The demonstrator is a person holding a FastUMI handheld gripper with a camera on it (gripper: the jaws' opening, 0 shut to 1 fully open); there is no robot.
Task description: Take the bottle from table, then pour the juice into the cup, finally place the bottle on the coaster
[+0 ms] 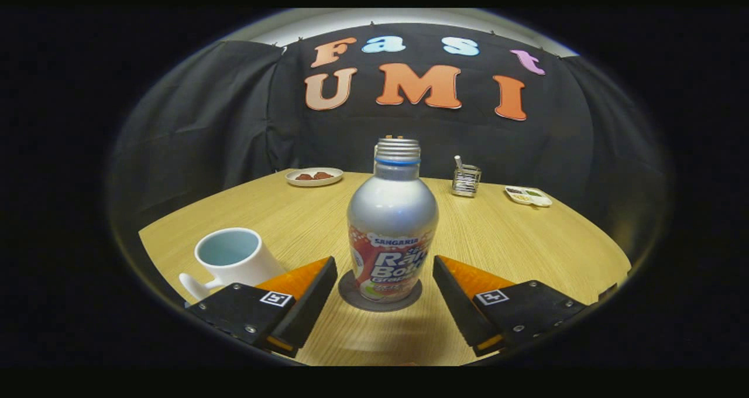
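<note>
The wooden table [497, 234] carries the bottle [392, 234], standing upright on a dark round coaster [351, 295], with the white cup [231, 260] near it on the left. The gripper [385, 269] has its fingers spread wide, one on each side of the bottle's base and clear of it. Beyond stand a plate [314, 177] of what may be food, a small wire holder [466, 179] and a shallow tray [528, 196].

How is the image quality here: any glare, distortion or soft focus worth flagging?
Gripper view: strong fisheye bend curves the table edge; a soft glare patch sits on the bottle shoulder; the far plate and holder look slightly soft; the open gripper flanks the bottle, sharp.
</note>
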